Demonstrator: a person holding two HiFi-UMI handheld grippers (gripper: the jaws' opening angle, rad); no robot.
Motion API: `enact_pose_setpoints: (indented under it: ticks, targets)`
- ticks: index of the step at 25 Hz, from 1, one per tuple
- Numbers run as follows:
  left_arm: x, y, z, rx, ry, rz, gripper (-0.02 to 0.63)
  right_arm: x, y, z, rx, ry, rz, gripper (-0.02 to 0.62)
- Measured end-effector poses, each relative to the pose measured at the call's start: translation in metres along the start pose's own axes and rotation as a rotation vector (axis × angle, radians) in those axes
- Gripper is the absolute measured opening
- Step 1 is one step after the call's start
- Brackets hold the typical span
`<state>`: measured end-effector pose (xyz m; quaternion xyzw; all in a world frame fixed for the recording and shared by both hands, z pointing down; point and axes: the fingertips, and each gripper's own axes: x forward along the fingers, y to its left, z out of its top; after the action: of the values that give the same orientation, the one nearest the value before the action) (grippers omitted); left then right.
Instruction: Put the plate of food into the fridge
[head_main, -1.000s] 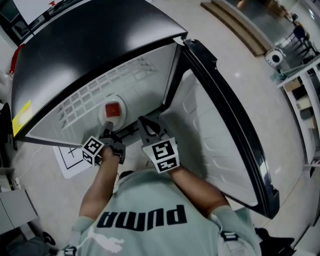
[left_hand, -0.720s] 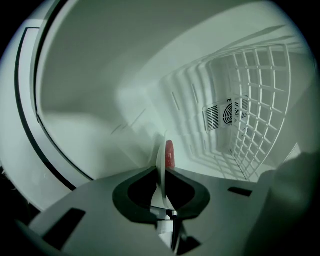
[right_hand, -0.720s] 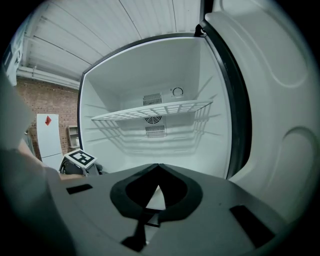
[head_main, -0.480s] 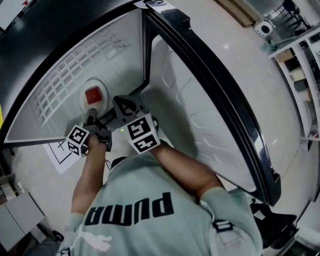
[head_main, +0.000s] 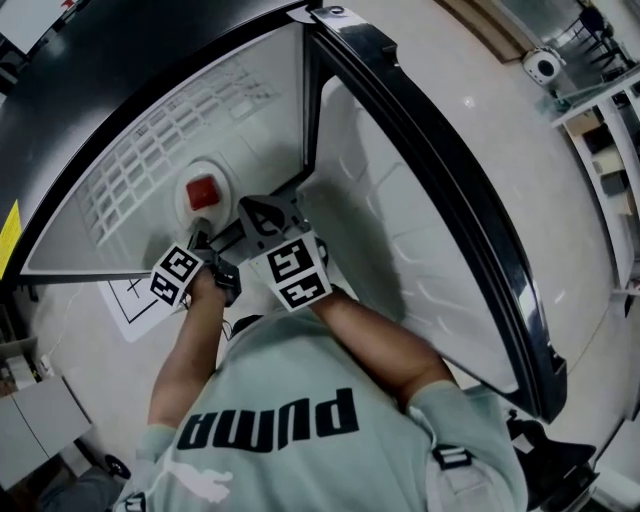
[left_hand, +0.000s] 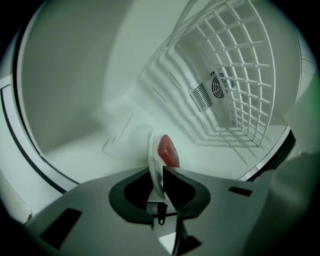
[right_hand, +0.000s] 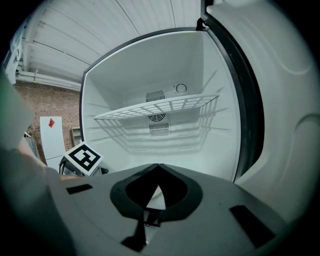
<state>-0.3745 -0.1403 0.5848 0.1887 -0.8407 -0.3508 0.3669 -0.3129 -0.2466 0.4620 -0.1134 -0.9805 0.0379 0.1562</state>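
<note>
Assessing progress: transport stage largely done; fridge door (head_main: 430, 240) swung wide at the right, plate (head_main: 188, 208) with red food (head_main: 203, 190) already past the opening and inside the white compartment, below the wire shelf (left_hand: 245, 85). Remaining: set down on a resting surface, release, withdraw both grippers, shut the door. Cannot confirm from these views whether the underside touches the compartment floor; probably hanging just above it.

Left gripper (left_hand: 161, 170) — jaws drawn narrow and clamped on the near rim of the plate; rim seated between the pads, with plate body and food projecting forward beyond the tips into the compartment. Appears edge-on in the left gripper view; appears as a round disc in the head view.

Right gripper (right_hand: 158, 166) — jaws closed tip to tip, with nothing between them; positioned just beside the left gripper on the door side, pointing into the compartment; clear of the plate.
</note>
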Motion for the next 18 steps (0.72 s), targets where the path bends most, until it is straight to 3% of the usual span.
enact_pose_setpoints:
  ticks: [5, 11, 18]
  targets:
    - [-0.0014, 0.0010, 0.0012, 0.104, -0.002, 0.056, 0.057, -0.0018, 0.0028, -0.0028, 0.013, 0.002, 0.014, 0.005]
    - [-0.0036, 0.0020, 0.0025, 0.327, -0.006, 0.149, 0.094, -0.0038, 0.0045, -0.0054, 0.027, 0.001, 0.023, 0.005]
    - [-0.0067, 0.0025, 0.0046, 0.474, -0.008, 0.209, 0.133, -0.0056, -0.0013, -0.0053, 0.045, -0.007, 0.016, 0.005]
